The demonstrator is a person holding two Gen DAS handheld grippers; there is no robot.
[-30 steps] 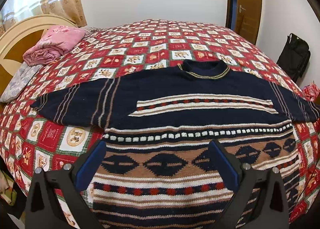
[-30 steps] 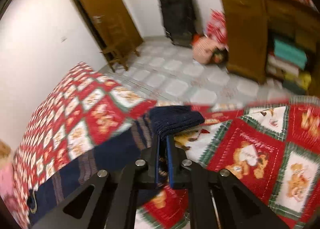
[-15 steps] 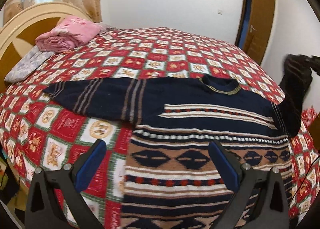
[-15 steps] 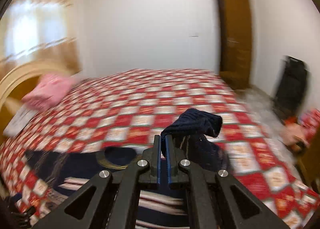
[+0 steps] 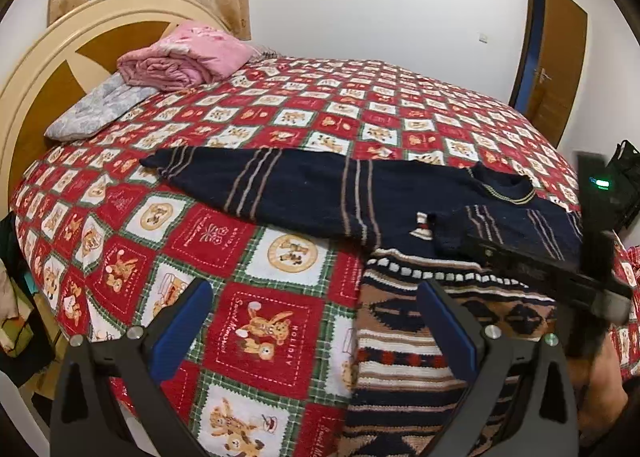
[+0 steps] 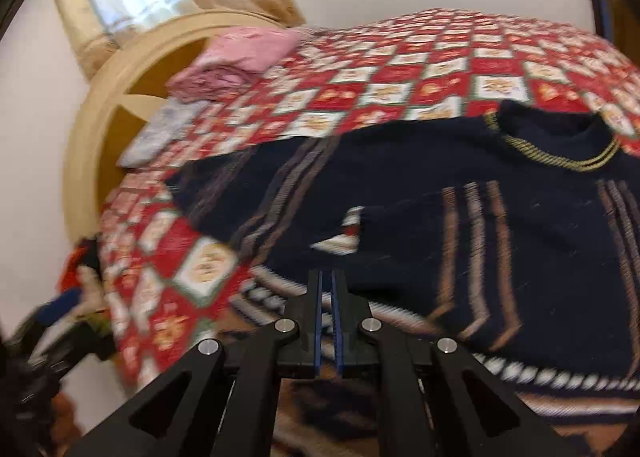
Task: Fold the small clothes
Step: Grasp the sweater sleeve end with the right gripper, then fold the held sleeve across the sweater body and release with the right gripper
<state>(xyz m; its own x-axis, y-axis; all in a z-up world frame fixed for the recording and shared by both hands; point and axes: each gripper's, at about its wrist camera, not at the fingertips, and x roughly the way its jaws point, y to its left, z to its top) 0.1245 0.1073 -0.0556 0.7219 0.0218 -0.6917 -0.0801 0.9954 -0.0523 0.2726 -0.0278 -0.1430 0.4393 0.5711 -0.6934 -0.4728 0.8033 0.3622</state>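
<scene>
Left wrist view: left gripper (image 5: 316,321) at frame bottom, fingers wide apart, holding nothing. Sweater (image 5: 304,193) flat on bed (image 5: 360,105), one sleeve folded over chest at right.

Right wrist view: right gripper (image 6: 328,293) bottom centre, fingers nearly together; whether sleeve (image 6: 460,241) is pinched, cannot tell.

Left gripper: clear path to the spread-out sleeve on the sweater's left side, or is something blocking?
Probably yes. The left gripper is open and holds nothing, and the sleeve lies flat on the quilt ahead of it with nothing on top. The right gripper is over the sweater's other side.
</scene>
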